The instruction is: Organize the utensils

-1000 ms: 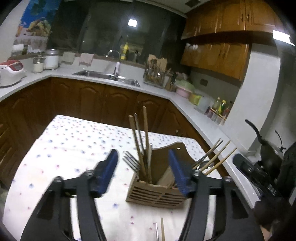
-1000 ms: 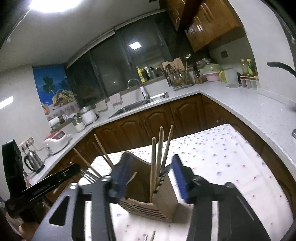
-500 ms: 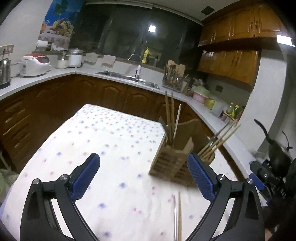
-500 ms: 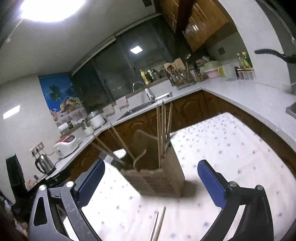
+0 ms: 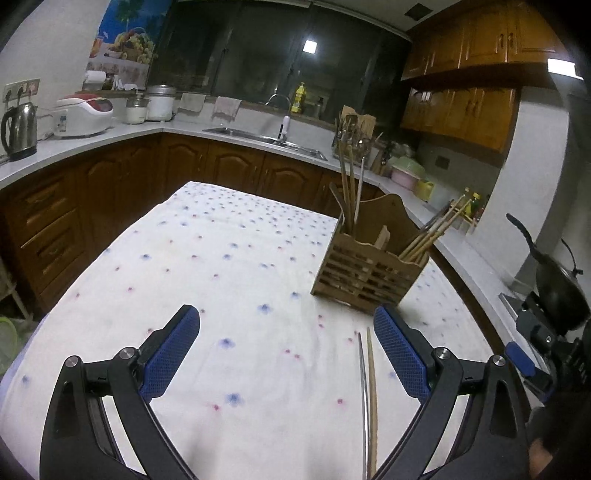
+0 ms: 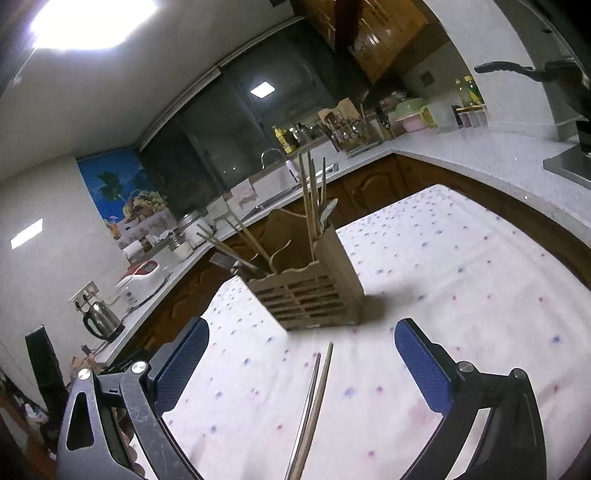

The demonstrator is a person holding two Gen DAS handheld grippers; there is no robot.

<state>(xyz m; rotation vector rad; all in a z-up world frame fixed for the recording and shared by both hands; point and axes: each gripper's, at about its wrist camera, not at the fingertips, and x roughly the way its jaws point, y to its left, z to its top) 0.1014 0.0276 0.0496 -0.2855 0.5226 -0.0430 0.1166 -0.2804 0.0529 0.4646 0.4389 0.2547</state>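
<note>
- Left wrist view: my left claw (image 5: 286, 345) has just been opening and stands wide apart, empty. Two loose chopsticks (image 5: 369, 387) lie on the bench (image 5: 221, 258) near its right pad, before the wooden holder (image 5: 365, 269).
- Right wrist view: my right claw (image 6: 301, 356) has likewise just spread, empty. The chopsticks (image 6: 314, 398) look light, stiff and prone to roll; I'd pinch mid-shaft.

Dark wooden base cabinets (image 5: 122, 184) under a pale L-shaped countertop (image 5: 184, 127) stand beyond the tool; a dark window (image 5: 280, 62) spans the far wall, wooden upper cabinets (image 5: 476, 40) hang upper right, and a bright ceiling light (image 6: 92, 22) glows overhead.
</note>
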